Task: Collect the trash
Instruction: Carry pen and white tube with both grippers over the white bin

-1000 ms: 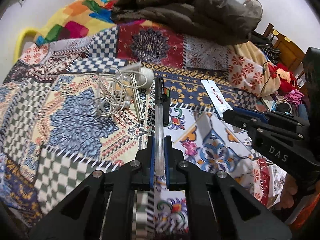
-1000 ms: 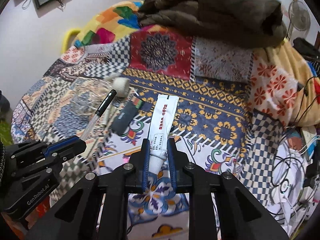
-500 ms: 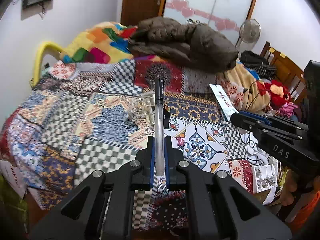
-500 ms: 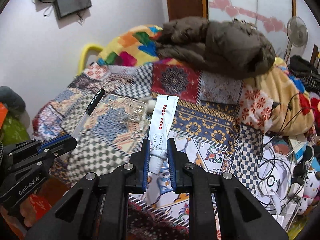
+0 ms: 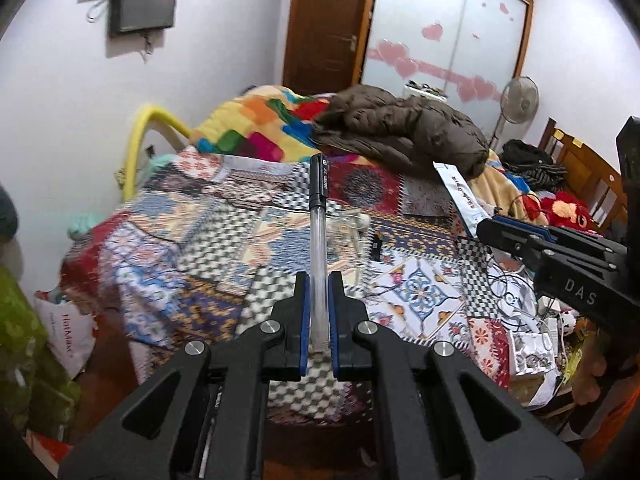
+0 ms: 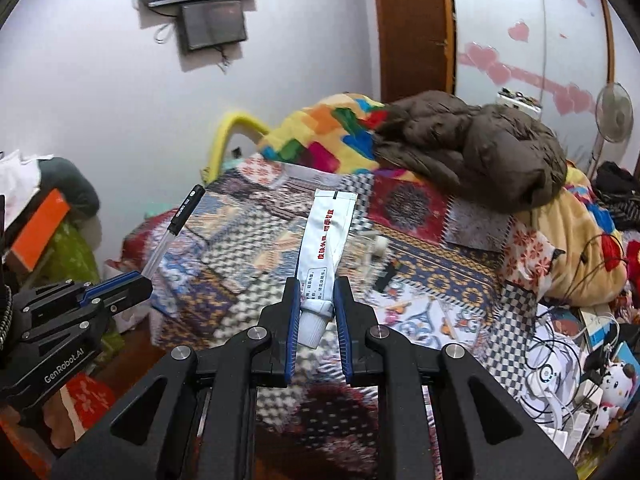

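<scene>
My left gripper (image 5: 319,280) is shut on a clear pen with a black cap (image 5: 319,216), which sticks straight out ahead of the jaws. My right gripper (image 6: 316,286) is shut on the neck of a white ointment tube (image 6: 326,240) with red print. Both are held high above the near end of the bed. The right gripper (image 5: 486,226) shows at the right of the left wrist view with the tube (image 5: 460,192). At the left of the right wrist view the left gripper (image 6: 144,282) carries the pen (image 6: 176,224).
A patchwork blanket (image 5: 224,240) covers the bed, with a brown jacket (image 5: 400,132) at its far end. White cables and a small black item (image 5: 375,242) lie mid-bed. Cables, boxes and soft toys (image 6: 592,368) crowd the right side; bags (image 5: 68,340) stand on the floor at left.
Both grippers have risen and pulled back from the bed, keeping the pen and the tube. The bed now looks smaller and farther, and the walls, door and wardrobe have come into view.
</scene>
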Action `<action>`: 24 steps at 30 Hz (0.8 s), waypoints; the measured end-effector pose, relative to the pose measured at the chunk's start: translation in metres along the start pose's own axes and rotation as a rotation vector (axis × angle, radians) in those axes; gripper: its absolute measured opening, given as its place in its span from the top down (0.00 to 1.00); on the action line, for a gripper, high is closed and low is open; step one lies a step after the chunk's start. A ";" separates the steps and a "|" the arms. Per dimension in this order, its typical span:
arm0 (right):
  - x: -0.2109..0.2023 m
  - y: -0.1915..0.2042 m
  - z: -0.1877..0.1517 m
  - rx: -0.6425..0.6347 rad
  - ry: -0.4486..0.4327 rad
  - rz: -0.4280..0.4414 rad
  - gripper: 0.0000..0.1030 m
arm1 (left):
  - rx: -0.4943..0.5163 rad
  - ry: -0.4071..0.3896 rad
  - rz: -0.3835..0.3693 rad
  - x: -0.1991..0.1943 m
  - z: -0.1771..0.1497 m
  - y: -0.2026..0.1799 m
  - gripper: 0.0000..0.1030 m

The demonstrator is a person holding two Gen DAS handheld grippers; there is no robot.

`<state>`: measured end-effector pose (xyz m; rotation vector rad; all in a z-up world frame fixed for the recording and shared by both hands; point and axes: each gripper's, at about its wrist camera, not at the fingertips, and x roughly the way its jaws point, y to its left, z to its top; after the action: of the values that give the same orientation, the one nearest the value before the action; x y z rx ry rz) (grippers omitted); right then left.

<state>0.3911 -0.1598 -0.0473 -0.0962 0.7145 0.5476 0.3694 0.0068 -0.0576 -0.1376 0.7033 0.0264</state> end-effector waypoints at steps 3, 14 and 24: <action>-0.007 0.019 -0.004 -0.019 -0.010 0.028 0.85 | -0.017 -0.012 0.042 -0.023 -0.012 0.019 0.93; -0.013 0.098 -0.030 -0.111 0.015 0.121 0.85 | -0.087 -0.013 0.159 -0.083 -0.066 0.087 0.93; 0.012 0.167 -0.058 -0.198 0.095 0.207 0.85 | -0.183 0.033 0.216 -0.104 -0.115 0.144 0.93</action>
<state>0.2792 -0.0275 -0.0824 -0.2359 0.7662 0.8159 0.2057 0.1358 -0.0937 -0.2368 0.7463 0.2962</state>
